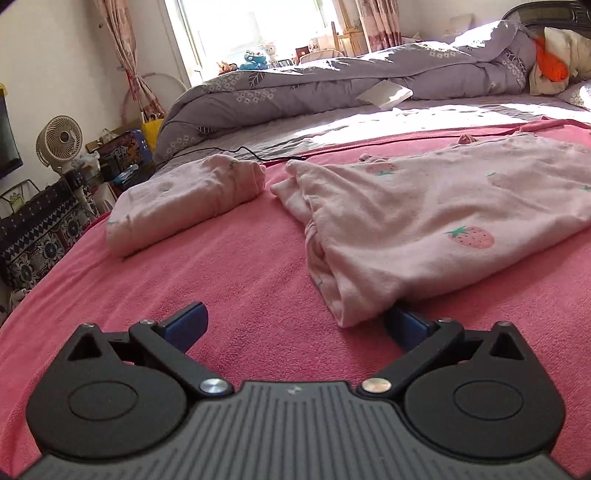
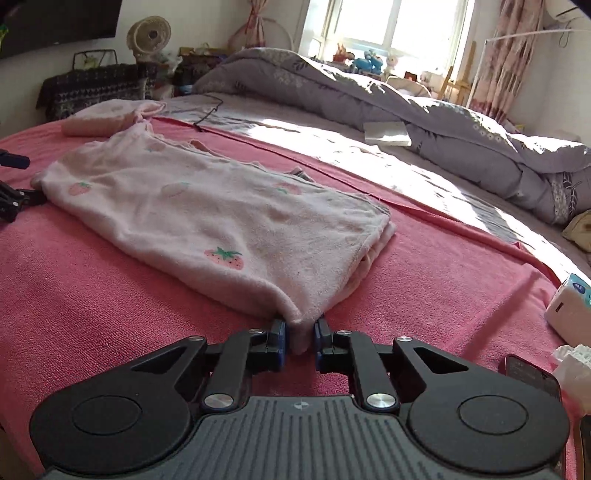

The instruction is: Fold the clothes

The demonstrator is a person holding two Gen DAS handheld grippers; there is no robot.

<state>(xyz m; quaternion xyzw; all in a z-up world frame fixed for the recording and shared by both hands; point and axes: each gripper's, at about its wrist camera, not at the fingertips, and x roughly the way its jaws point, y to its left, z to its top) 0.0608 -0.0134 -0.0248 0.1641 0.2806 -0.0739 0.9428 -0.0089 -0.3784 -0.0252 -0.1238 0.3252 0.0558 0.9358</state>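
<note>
1. Containers: a yellow bag stands on the floor by the curtain; what it holds cannot be told. A white box lies at the right edge of the blanket, with a phone and crumpled tissue near it.
2. Surface: a pink blanket covers the near part of a bed. Beyond it lie a grey sheet and a rolled grey quilt with a flower print. A black cable runs across the sheet to the blanket's edge. A white paper rests against the quilt.
3. Room: a bright window with toys on its sill, a fan at the left, and a patterned cloth over furniture beside it.
4. Clothes: a pink garment with strawberry print lies flat on the blanket, folded lengthwise. A second, folded piece lies just beside its far-left end, apart from it.
5. Right gripper: jaws nearly together, clamped on the garment's near corner, which bunches between the blue pads.
6. Left gripper: jaws wide apart, low over the blanket. The garment's other near corner lies over the right finger; the left finger is clear of it, so nothing is pinched.
</note>
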